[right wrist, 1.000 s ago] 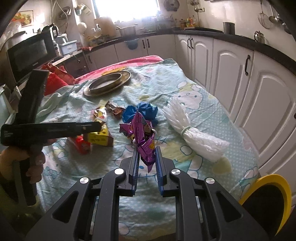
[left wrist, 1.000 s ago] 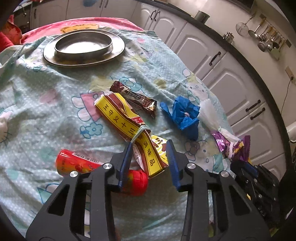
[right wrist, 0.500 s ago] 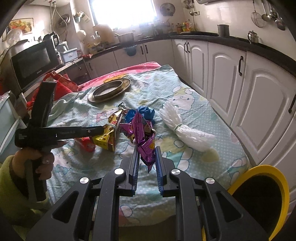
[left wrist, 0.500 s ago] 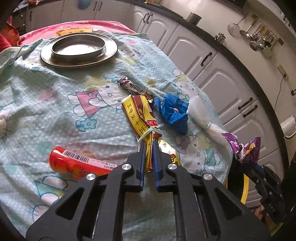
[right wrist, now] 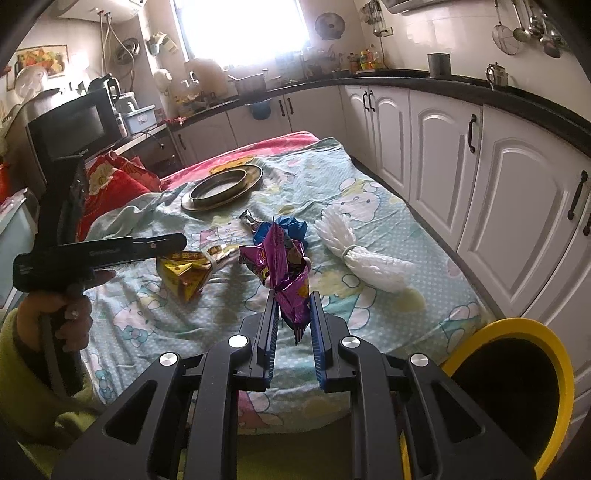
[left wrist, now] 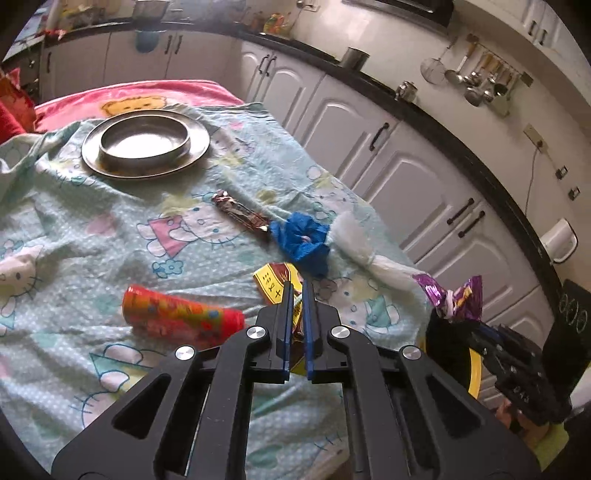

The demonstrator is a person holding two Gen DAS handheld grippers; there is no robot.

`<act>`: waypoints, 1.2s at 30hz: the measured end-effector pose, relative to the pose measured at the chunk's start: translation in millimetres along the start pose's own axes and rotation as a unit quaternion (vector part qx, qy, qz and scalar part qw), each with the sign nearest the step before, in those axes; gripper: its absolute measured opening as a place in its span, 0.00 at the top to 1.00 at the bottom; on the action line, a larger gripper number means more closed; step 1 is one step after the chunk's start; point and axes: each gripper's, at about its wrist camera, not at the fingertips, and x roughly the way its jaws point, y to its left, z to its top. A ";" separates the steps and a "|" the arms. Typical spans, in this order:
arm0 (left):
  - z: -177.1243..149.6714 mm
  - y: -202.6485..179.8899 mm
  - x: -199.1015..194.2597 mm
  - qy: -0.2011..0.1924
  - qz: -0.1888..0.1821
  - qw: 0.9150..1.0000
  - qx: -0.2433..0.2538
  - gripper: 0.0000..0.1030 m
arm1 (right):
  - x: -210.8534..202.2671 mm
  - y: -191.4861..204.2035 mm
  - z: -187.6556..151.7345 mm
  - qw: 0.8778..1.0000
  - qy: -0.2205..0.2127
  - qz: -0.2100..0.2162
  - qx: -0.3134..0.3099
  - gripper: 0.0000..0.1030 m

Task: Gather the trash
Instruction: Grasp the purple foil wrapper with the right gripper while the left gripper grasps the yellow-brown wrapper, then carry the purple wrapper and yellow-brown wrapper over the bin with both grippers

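Left gripper (left wrist: 298, 295) clamped on crinkly yellow-brown foil wrapper (left wrist: 275, 282), right gripper (right wrist: 293, 306) pinching shiny purple foil wrapper (right wrist: 284, 266); keep both squeezed until above the yellow-rimmed black bin (right wrist: 517, 387).

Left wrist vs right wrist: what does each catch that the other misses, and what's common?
Left wrist only: the red tube lying on the bedsheet.

Right wrist only: the window, the microwave, and the hand gripping the left claw's handle.

Both: the left claw shut on the yellow wrapper, the right claw shut on the purple wrapper, the steel plate, blue wrapper, white bundle and yellow-rimmed bin.
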 end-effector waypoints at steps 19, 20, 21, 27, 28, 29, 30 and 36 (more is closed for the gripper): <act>-42.2 -23.7 9.2 0.033 0.075 0.992 0.099 0.64 | -30.1 -16.3 -6.6 0.999 -0.024 -0.010 0.034 0.84; -41.7 -22.8 9.4 0.035 0.081 0.991 0.098 0.63 | -31.7 -17.2 -6.8 0.999 -0.025 -0.011 0.035 0.84; -42.1 -21.0 10.6 0.036 0.095 0.990 0.102 0.62 | -32.6 -17.7 -6.7 0.999 -0.026 -0.011 0.036 0.84; -53.6 -11.9 32.7 0.085 0.127 0.983 0.103 0.55 | -47.4 -25.0 -5.1 0.998 -0.043 -0.014 0.049 0.84; -55.6 -12.1 36.0 0.090 0.127 0.983 0.102 0.53 | -50.3 -26.4 -5.3 0.998 -0.046 -0.015 0.051 0.84; -57.6 -12.1 38.2 0.093 0.126 0.983 0.101 0.53 | -53.7 -27.7 -5.2 0.997 -0.050 -0.015 0.054 0.84; -58.9 -13.2 40.7 0.094 0.128 0.982 0.101 0.53 | -58.7 -29.8 -5.5 0.997 -0.055 -0.018 0.057 0.84; -62.9 -18.1 44.5 0.096 0.126 0.981 0.112 0.53 | -86.6 -41.1 -7.9 0.993 -0.086 -0.037 0.072 0.84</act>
